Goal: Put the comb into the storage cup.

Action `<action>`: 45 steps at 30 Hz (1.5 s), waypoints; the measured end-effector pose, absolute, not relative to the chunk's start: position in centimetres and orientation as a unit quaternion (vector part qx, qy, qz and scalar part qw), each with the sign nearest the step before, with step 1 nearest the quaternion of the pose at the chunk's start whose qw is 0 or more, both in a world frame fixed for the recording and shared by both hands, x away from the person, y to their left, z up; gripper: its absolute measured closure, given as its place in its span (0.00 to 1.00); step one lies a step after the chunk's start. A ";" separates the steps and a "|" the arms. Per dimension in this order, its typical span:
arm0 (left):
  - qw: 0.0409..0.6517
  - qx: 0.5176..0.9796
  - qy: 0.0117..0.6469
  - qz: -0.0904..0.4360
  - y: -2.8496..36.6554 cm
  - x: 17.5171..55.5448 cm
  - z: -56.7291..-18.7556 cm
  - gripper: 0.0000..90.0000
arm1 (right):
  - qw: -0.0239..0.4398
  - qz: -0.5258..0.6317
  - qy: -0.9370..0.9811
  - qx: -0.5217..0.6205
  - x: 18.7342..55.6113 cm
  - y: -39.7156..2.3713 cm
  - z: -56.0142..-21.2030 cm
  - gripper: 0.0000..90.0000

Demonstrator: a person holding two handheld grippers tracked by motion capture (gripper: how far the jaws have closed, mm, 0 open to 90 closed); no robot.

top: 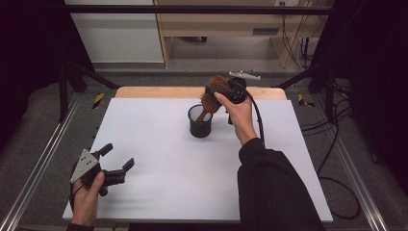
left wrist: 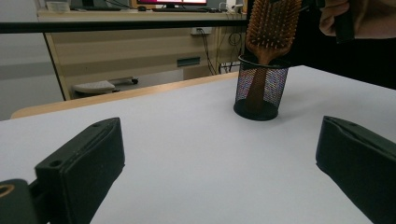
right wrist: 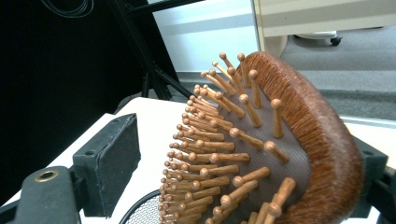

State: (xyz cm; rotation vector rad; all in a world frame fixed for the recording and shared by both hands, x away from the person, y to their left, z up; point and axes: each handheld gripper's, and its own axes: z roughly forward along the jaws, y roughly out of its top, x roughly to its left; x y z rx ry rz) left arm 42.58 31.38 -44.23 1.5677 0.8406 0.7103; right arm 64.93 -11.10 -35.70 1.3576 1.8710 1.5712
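A wooden paddle hairbrush [top: 211,96] stands handle-down in a black mesh cup [top: 200,122] at the far middle of the white table top [top: 159,192]. My right gripper [top: 217,91] is up at the brush head, open; the head [right wrist: 280,140] sits between the jaws. The left pad stands clear of the bristle tips, and the right jaw is mostly hidden behind the brush's back. The cup's rim [right wrist: 144,210] shows just below. My left gripper [top: 119,156] rests at the near left corner, open, nothing between its jaws [left wrist: 219,154]. It looks toward the cup [left wrist: 260,91] and brush [left wrist: 273,23].
A wooden strip [top: 159,92] edges the table's far side. Beyond it stand a beige cabinet [top: 216,24] and a white panel [top: 115,33]. Metal rails [top: 38,163] flank the table, and cables [top: 337,144] lie on the floor at the right.
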 end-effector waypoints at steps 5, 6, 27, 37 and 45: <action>0.576 0.669 0.359 0.303 31.4 42.6 -44.2 0.02 | 0.177 0.557 0.657 0.476 64.7 -11.3 -35.4 0.17; 0.575 0.669 0.359 0.303 31.4 42.6 -44.2 0.02 | 0.177 0.558 0.656 0.476 64.7 -11.3 -35.3 0.17; 0.576 0.668 0.360 0.304 31.4 42.6 -44.2 0.02 | 0.191 0.571 0.645 0.471 63.7 -12.1 -33.9 0.13; 0.576 0.668 0.360 0.304 31.5 42.6 -44.2 0.02 | 0.202 0.570 0.649 0.462 63.3 -12.2 -33.5 0.12; 0.575 0.668 0.360 0.305 31.5 42.6 -44.2 0.02 | 0.213 0.568 0.649 0.458 63.0 -12.5 -33.2 0.11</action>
